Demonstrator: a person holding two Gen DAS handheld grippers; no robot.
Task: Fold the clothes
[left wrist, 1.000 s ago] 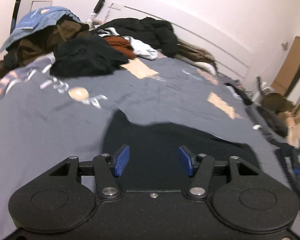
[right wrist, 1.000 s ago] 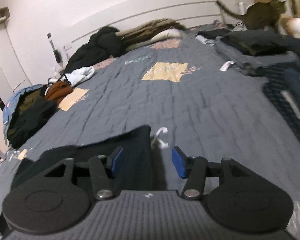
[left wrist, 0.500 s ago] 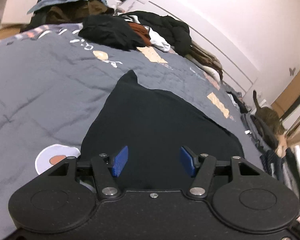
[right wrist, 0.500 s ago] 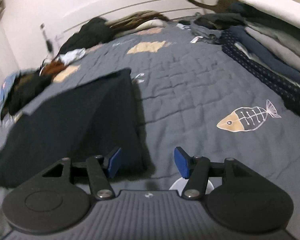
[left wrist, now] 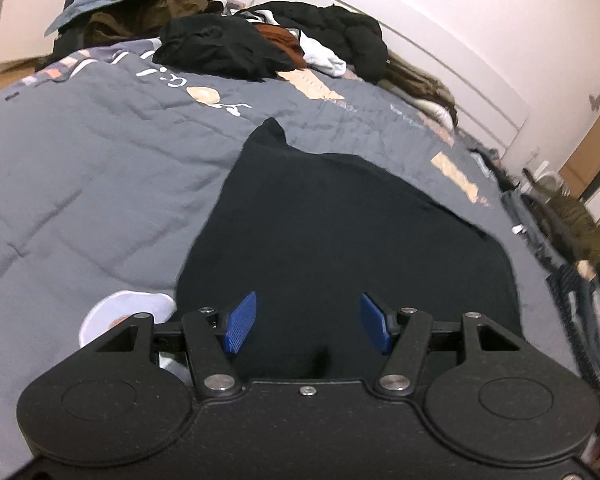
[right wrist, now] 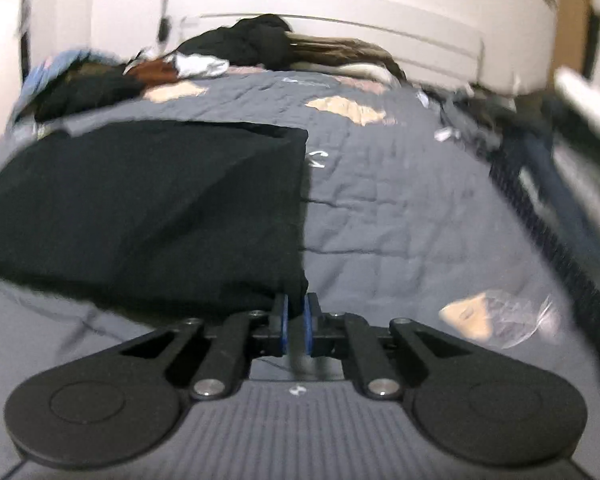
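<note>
A black garment (left wrist: 340,232) lies spread flat on the grey quilt (left wrist: 80,184) of a bed. Over its near edge my left gripper (left wrist: 307,326) stands open, its blue pads (left wrist: 240,322) apart above the dark cloth and gripping nothing. In the right wrist view the same black garment (right wrist: 148,204) fills the left half, and my right gripper (right wrist: 295,326) is shut on the garment's near right corner, the cloth pinched between the blue pads.
A heap of unfolded clothes (left wrist: 228,36) covers the far left of the bed, with a black jacket (left wrist: 340,36) by the headboard. Folded dark clothes (right wrist: 540,184) are stacked along the right edge. A cat (left wrist: 568,216) sits at the far right.
My right gripper rolled, sank to the garment's near right corner and shut on it. My left gripper dropped closer over the garment's near edge, still open.
</note>
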